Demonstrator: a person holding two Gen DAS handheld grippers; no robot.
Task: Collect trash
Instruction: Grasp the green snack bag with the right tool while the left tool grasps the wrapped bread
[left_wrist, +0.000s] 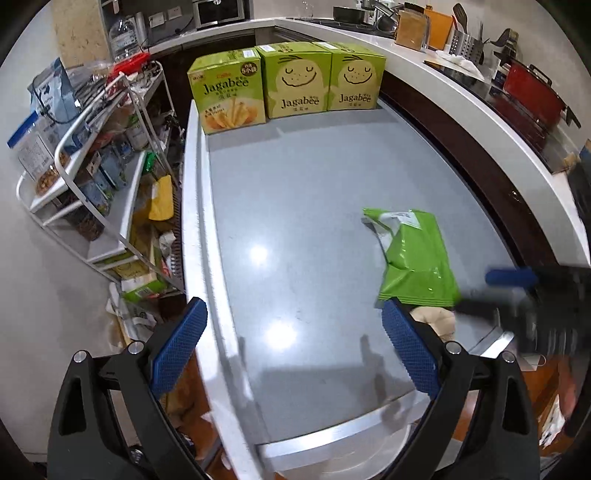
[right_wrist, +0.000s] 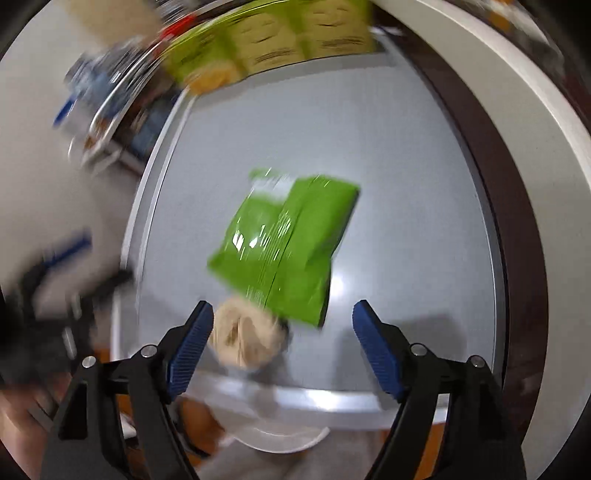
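A green snack bag (left_wrist: 415, 258) lies on the grey table (left_wrist: 295, 206) at the right; it also shows in the blurred right wrist view (right_wrist: 284, 247). A crumpled beige paper wad (left_wrist: 436, 319) lies at its near end, also seen in the right wrist view (right_wrist: 245, 339). My left gripper (left_wrist: 293, 347) is open and empty above the table's near left part. My right gripper (right_wrist: 282, 347) is open and empty, just short of the wad and the bag; it shows blurred at the right of the left wrist view (left_wrist: 509, 291).
Three green Jagabee boxes (left_wrist: 288, 81) stand along the table's far edge. A white wire rack (left_wrist: 99, 177) full of packets stands left of the table. A white counter (left_wrist: 461, 85) with utensils and a red pot curves along the right. A white bowl-like rim (right_wrist: 284, 441) lies below the near edge.
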